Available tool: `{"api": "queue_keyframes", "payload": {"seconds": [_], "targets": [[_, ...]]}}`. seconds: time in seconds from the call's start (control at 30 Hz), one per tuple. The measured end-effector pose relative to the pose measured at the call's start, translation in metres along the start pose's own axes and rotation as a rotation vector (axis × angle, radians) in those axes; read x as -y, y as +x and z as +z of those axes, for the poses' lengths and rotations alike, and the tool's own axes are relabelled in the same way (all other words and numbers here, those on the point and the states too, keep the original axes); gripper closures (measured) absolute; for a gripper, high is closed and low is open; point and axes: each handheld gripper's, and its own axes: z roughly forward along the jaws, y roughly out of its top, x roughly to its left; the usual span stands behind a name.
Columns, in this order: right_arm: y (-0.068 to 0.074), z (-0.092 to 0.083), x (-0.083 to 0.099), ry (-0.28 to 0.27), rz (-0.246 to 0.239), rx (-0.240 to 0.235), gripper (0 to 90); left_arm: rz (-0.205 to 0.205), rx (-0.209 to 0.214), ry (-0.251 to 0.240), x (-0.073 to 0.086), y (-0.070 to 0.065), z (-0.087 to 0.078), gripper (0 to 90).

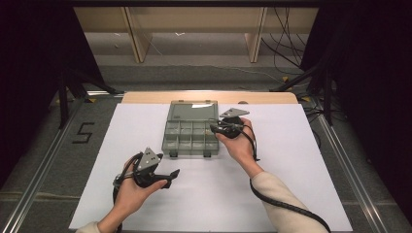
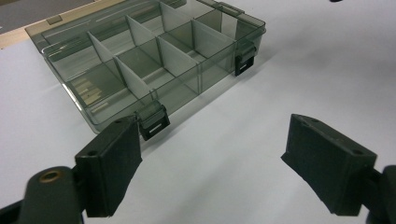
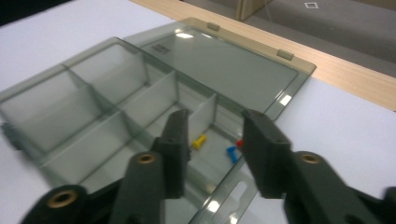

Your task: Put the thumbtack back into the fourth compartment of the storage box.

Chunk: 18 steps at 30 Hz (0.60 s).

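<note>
3 small pegs point(image 3: 215, 147) between right gripper's point(image 3: 212, 140) fingers

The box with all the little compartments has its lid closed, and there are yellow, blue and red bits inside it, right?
Not quite: the box has its lid open, laid flat behind it, as the right gripper view shows. The yellow bit, blue bit and red bit do lie inside.

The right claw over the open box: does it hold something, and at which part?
Nothing is held. The right claw stands open above a compartment of the organiser box, where small yellow, blue and red pieces lie loose.
</note>
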Motion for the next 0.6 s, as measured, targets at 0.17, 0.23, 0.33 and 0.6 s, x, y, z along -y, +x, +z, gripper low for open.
{"api": "queue_keyframes", "payload": {"seconds": [0.17, 0.23, 0.33, 0.6], "targets": [[0.002, -0.023, 0.007, -0.051, 0.011, -0.041, 42.9, -0.002, -0.002, -0.003, 0.0, 0.0, 0.0, 17.8], [0.003, -0.034, 0.013, -0.061, 0.006, -0.055, 39.4, -0.008, -0.002, -0.004, 0.0, 0.0, 0.0, 17.8], [0.005, -0.048, 0.024, -0.09, -0.003, -0.086, 37.5, 0.01, -0.007, 0.01, 0.0, 0.0, 0.0, 17.8], [0.009, -0.089, 0.054, -0.116, -0.023, -0.115, 34.7, 0.008, -0.002, 0.015, 0.001, -0.001, 0.001, 17.9]]}}
